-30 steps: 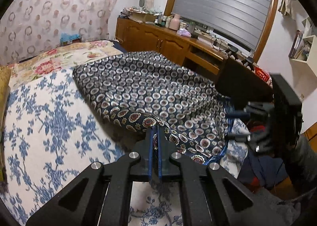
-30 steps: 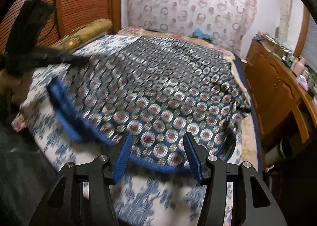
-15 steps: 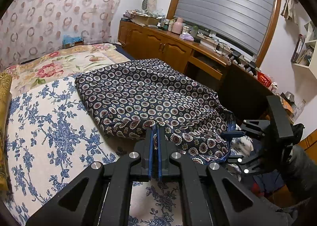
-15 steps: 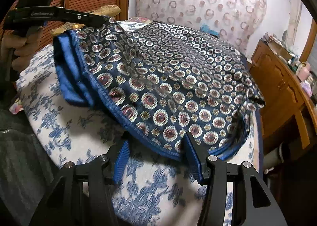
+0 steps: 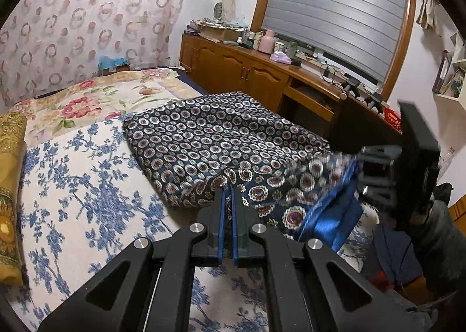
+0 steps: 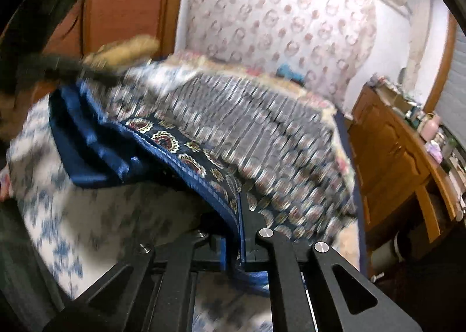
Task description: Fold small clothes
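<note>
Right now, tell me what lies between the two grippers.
The patterned garment's blue-trimmed edge spans from the left gripper to the right gripper, both clamped on it; the left wrist view shows it.

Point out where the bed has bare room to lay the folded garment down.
The widest free patch is the blue-floral sheet, bordered by the patterned garment, the gold cushion and the pink-floral quilt. That quilt also lies bare behind the garment. Near the bed's front edge it is crowded: left gripper and right gripper both clamp the garment's hem.
</note>
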Action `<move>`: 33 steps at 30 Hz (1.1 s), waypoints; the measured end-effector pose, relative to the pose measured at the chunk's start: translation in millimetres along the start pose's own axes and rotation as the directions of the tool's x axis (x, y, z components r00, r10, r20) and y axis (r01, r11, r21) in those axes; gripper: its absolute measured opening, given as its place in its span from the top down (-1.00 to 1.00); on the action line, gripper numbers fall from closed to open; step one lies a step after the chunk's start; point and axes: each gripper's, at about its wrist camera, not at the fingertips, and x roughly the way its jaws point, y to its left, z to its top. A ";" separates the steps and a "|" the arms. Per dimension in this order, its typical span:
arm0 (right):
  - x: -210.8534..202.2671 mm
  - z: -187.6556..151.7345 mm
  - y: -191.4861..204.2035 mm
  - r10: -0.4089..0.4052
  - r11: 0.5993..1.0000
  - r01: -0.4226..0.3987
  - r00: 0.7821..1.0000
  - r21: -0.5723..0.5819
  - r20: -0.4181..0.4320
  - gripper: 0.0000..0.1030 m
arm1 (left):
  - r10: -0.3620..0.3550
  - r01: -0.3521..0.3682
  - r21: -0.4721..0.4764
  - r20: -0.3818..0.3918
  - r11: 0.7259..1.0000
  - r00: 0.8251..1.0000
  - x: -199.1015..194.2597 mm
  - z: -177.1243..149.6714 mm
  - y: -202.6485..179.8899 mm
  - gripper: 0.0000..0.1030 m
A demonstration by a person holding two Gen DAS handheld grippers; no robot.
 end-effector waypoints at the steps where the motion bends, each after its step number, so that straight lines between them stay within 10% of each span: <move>1: -1.3 6.4 -3.8 -0.003 1.000 0.003 1.000 0.009 0.017 0.89 | 0.000 0.000 -0.001 0.000 1.000 1.000 1.2 2.7 2.2 0.91; 18: 76.7 77.8 -27.4 0.007 0.999 -0.003 0.997 -0.044 0.080 0.91 | 0.062 -0.062 -0.047 -0.007 0.997 0.998 32.2 43.7 55.1 0.90; 33: 141.1 120.9 -60.3 0.084 0.993 -0.083 0.996 -0.084 0.007 0.93 | 0.211 -0.214 -0.126 -0.037 0.969 0.977 48.2 67.0 129.3 0.18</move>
